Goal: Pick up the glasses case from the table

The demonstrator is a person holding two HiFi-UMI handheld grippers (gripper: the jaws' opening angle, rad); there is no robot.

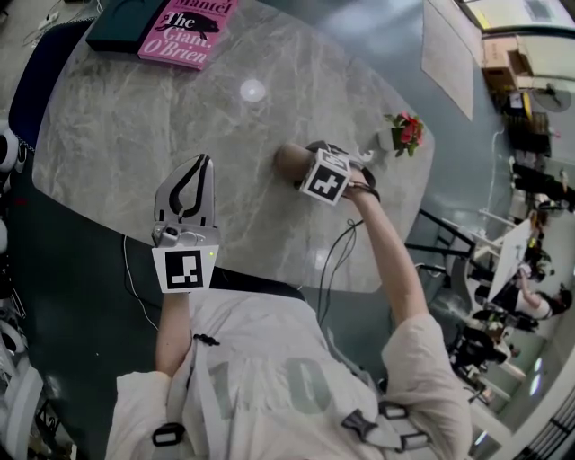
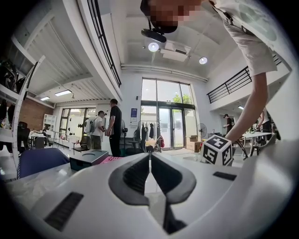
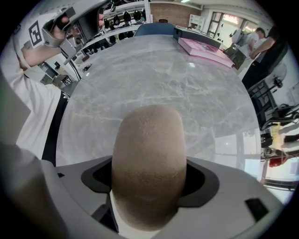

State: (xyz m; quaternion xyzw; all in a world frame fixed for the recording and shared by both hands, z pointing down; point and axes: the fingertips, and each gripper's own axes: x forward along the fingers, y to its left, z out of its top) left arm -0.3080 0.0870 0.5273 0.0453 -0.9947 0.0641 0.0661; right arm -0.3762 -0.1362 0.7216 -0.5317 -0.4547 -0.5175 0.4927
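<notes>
The glasses case (image 1: pixel 289 162) is a tan, rounded, felt-like case near the middle of the grey marble table (image 1: pixel 126 135). My right gripper (image 1: pixel 308 169) is shut on it, with its jaws pressed against both sides. In the right gripper view the glasses case (image 3: pixel 148 154) fills the space between the jaws and points out over the table; whether it touches the tabletop is unclear. My left gripper (image 1: pixel 199 169) is held over the table's near left part, shut and empty. In the left gripper view its jaws meet, and the left gripper (image 2: pixel 149 161) points level across the room.
A pink book (image 1: pixel 187 31) and a dark box (image 1: pixel 126 25) lie at the table's far left end. A small pot of red flowers (image 1: pixel 404 133) stands at the right edge. A blue chair (image 1: pixel 36 72) sits beyond the left edge. Several people stand in the background.
</notes>
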